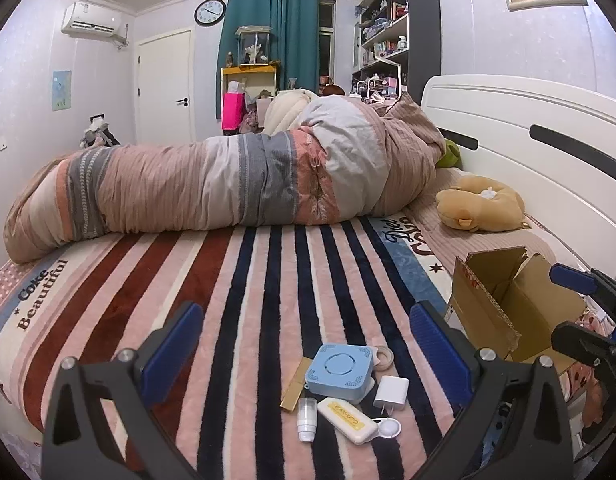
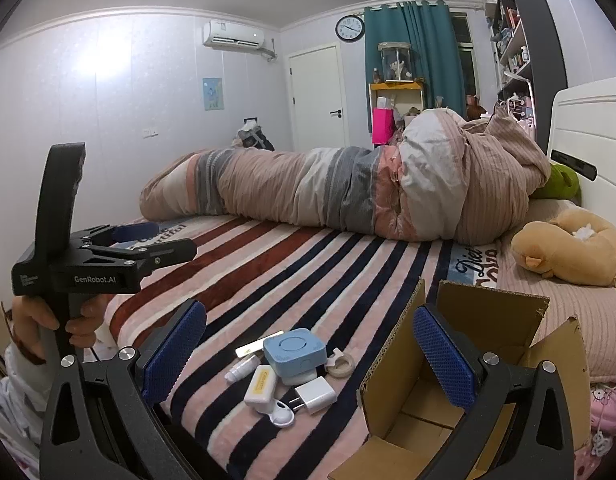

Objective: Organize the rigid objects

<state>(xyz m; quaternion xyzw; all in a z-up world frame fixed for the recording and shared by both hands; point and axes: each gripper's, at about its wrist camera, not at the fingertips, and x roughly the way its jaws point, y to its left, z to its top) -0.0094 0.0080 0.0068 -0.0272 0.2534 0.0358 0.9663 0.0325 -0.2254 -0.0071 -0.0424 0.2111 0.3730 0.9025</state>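
Observation:
A pile of small objects lies on the striped blanket (image 1: 243, 304): a blue square box (image 1: 340, 368), a white charger plug (image 1: 391, 393), a white case with a yellow label (image 1: 350, 420), a small white bottle (image 1: 306, 418), a gold flat box (image 1: 293, 388) and a tape ring (image 1: 383, 357). My left gripper (image 1: 308, 356) is open and empty above the pile. My right gripper (image 2: 310, 350) is open and empty, with the blue box (image 2: 293, 350) and charger (image 2: 316, 396) between its fingers. An open cardboard box (image 2: 460, 364) stands to the right of the pile; it also shows in the left wrist view (image 1: 512, 308).
A rolled duvet (image 1: 227, 184) lies across the bed beyond the blanket. A tan plush toy (image 1: 480, 204) sits by the white headboard (image 1: 528, 152). The left gripper shows in the right wrist view (image 2: 147, 242); the right gripper shows in the left wrist view (image 1: 588, 304).

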